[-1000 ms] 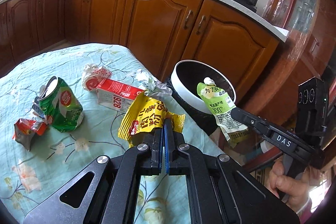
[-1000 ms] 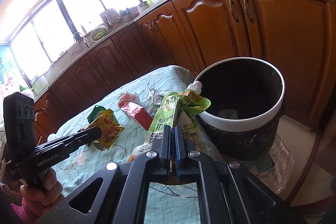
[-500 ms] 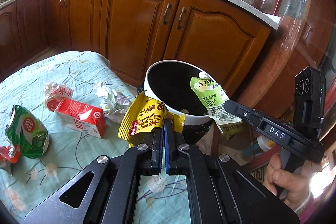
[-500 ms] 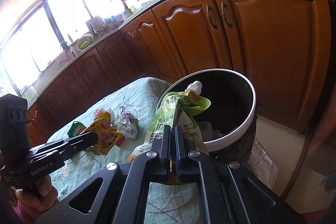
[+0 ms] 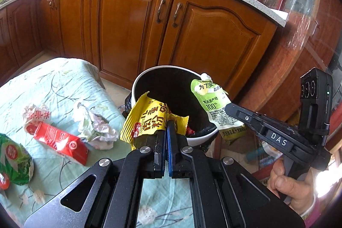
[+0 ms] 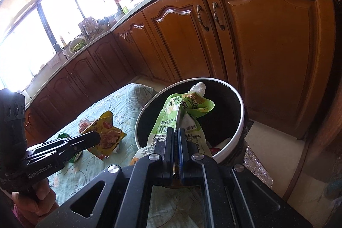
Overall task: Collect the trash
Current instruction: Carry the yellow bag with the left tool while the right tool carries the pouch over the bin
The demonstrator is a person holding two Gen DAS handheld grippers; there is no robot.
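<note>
While each gripper clamps its wrapper or pouch, release only once fully over the bin.

green can cut by left edge; bin bottom hidden

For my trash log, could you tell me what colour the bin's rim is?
White, around a black inside; the bin's rim shows best in the right wrist view.
</note>
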